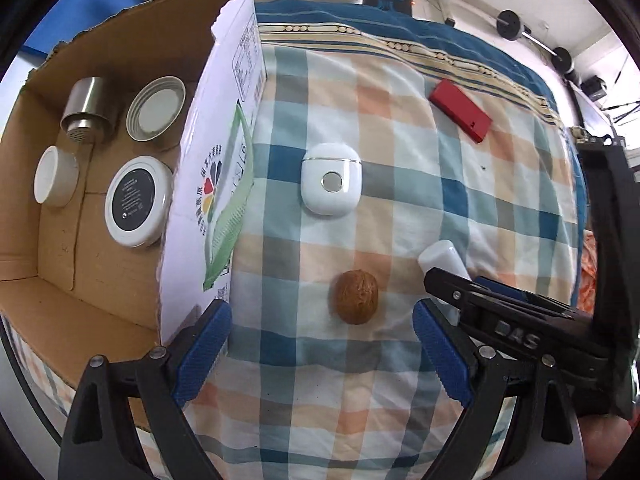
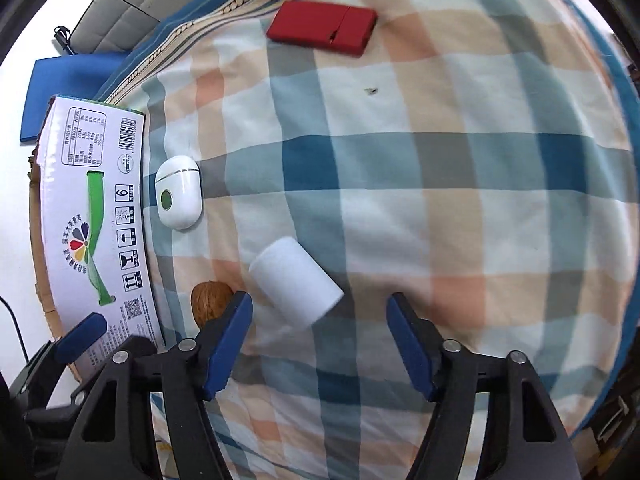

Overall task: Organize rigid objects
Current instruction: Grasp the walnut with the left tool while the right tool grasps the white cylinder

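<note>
Checked bedspread [image 1: 400, 208], box [image 1: 100, 280] half filled.
Four items boxed; walnut [image 1: 355, 297] between left gripper's [image 1: 322, 344] apart jaws, cylinder [image 2: 296, 282] ahead of right gripper's [image 2: 320, 340] apart jaws.

The black body of the right gripper [image 1: 516, 334], just right of the left gripper's fingers, bears raised letters "DAS". Left of the right gripper's fingers, the cardboard box [image 2: 96, 216] shows a boxed "6", a barcode, handling symbols and a table too small to read.

four box items [image 1: 136, 208], four loose objects [image 1: 331, 185]
</note>
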`<state>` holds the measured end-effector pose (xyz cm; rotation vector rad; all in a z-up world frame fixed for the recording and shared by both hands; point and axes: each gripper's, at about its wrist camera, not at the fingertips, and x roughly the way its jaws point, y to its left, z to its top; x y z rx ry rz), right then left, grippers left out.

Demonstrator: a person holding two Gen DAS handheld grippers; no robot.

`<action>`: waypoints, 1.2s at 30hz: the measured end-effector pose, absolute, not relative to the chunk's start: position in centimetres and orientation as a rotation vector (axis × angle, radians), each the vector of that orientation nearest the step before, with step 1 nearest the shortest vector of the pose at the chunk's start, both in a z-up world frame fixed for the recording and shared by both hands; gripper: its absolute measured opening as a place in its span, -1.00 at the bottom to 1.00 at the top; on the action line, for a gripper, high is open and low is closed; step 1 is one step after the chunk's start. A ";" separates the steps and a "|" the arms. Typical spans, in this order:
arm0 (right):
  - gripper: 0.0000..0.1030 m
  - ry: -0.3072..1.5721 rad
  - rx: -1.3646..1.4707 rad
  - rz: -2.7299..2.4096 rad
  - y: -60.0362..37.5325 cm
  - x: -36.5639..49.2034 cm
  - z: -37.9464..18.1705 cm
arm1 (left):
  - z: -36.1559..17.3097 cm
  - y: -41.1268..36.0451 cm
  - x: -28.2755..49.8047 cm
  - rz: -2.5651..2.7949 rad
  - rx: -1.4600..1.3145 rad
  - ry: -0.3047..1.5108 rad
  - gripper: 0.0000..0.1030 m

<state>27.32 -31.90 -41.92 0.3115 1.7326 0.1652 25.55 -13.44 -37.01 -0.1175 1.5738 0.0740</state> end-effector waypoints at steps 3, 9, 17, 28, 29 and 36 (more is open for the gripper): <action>-0.13 1.743 0.264 0.186 -31.7 27.3 -42.6 | -37.2 -13.5 25.6 0.089 -0.105 1.573 0.80; -0.27 1.735 0.188 0.154 -33.2 26.1 -41.6 | -37.6 -13.9 25.6 0.075 -0.096 1.583 0.81; -0.28 1.736 0.209 0.010 -39.4 22.8 -40.1 | -39.1 -16.9 25.6 0.063 0.035 1.591 0.80; -0.28 1.741 0.284 -0.037 -41.8 20.9 -41.4 | -44.0 -16.5 26.3 0.013 -0.069 1.772 0.26; -0.28 1.742 0.286 -0.039 -42.1 21.2 -41.7 | -44.2 -16.1 26.4 0.013 -0.081 1.785 0.26; -0.28 1.751 0.322 -0.053 -42.4 22.3 -42.4 | -44.8 -14.9 27.5 0.027 -0.065 1.803 0.26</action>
